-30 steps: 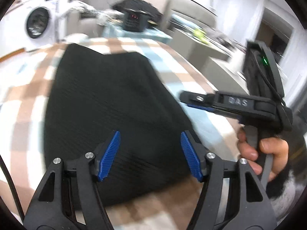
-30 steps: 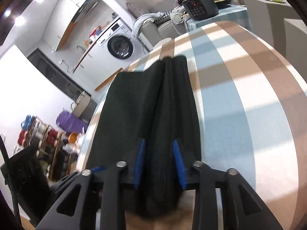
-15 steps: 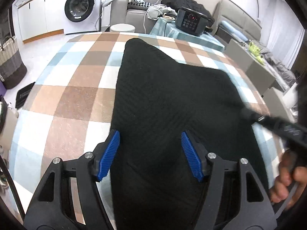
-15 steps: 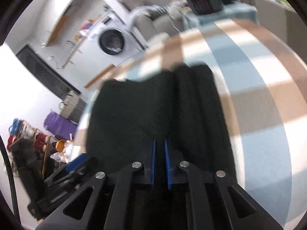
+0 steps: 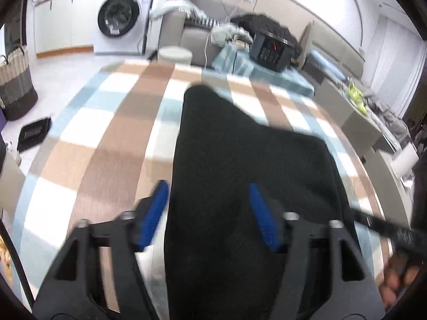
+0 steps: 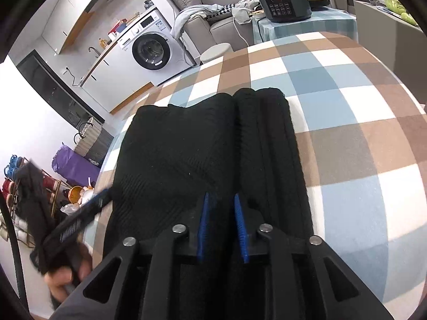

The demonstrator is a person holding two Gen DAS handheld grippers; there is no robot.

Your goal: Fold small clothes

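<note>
Now we have the black ribbed knit garment (image 6: 186, 154) lying lengthwise down the middle of the blue, brown and white checked tablecloth (image 6: 347, 93), its right side already doubled over in narrow pleats, so the piece is slim enough for a crosswise fold. Our right gripper (image 6: 221, 224) sits at the near edge, its jaws narrow and just reopening, with cloth between the blue pads. Our left gripper (image 5: 208, 213) has just been closing and straddles the garment's near left edge, likely to lift it.
</note>
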